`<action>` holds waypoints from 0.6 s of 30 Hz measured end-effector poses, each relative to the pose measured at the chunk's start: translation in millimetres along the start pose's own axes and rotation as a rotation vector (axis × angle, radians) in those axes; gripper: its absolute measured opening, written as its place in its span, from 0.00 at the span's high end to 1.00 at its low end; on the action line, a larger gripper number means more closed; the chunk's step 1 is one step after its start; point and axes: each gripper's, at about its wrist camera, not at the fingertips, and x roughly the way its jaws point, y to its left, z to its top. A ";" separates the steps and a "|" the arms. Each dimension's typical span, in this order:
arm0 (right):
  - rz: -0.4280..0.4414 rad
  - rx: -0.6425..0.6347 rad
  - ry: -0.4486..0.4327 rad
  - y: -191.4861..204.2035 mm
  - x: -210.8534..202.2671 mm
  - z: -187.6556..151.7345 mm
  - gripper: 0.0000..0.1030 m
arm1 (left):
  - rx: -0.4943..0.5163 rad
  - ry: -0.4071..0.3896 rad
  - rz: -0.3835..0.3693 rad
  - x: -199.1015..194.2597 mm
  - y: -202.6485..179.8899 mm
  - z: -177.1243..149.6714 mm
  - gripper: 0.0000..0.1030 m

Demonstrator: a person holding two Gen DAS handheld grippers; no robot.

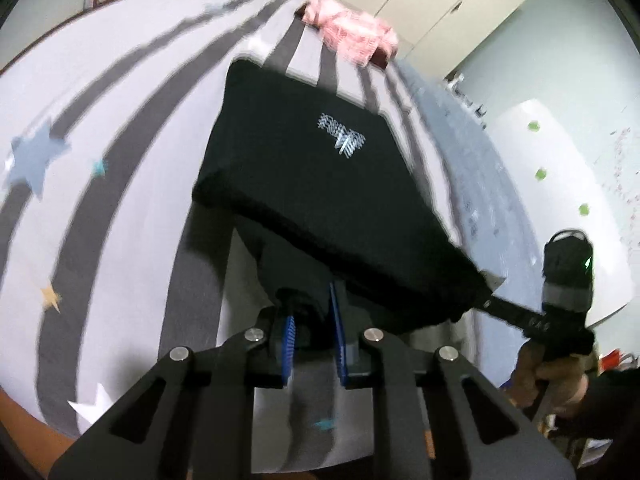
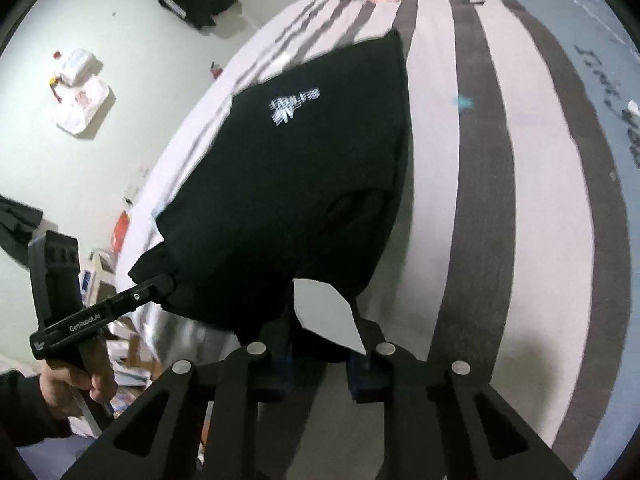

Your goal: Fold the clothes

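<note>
Both my grippers hold the black garment up over the bed, mid-fold.

The grey-and-white striped bedsheet fills both views. Centre frame, the soft black knit garment with a white chest print hangs taut, near edge lifted. My left gripper pinches one corner, my right gripper the other. I judge the next move must carry this edge across evenly. A crumpled pink cloth lies at the top.

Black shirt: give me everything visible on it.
The black shirt looks like soft knit, with a small white printed logo facing up. It is folded into a rough rectangle, its near edge lifted off the striped bedspread. The left gripper and right gripper each pinch a near corner; the far edge rests on the bed.
</note>
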 end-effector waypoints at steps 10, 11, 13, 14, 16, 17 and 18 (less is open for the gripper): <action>0.008 0.036 -0.065 0.8 -14.4 94.8 0.84 | 0.045 -0.098 -0.014 -18.5 -13.5 107.8 0.87; 0.005 0.044 -0.064 -1.9 -9.4 108.4 0.84 | 0.048 -0.100 -0.006 -13.0 -13.8 120.9 0.87; 0.000 0.059 -0.061 -7.4 0.5 135.5 0.84 | 0.046 -0.100 -0.003 2.2 -11.3 145.6 0.87; -0.003 0.066 -0.060 -10.1 5.5 149.0 0.84 | 0.043 -0.092 0.002 14.2 -7.9 159.3 0.87; -0.008 0.082 -0.057 -15.5 15.4 176.1 0.84 | 0.042 -0.076 0.025 39.0 -1.1 179.8 0.87; -0.011 0.089 -0.055 -18.2 20.4 189.6 0.84 | 0.044 -0.064 0.039 52.0 4.3 189.7 0.87; -0.014 0.097 -0.054 -20.9 25.4 203.2 0.84 | 0.046 -0.057 0.051 65.0 9.8 197.3 0.87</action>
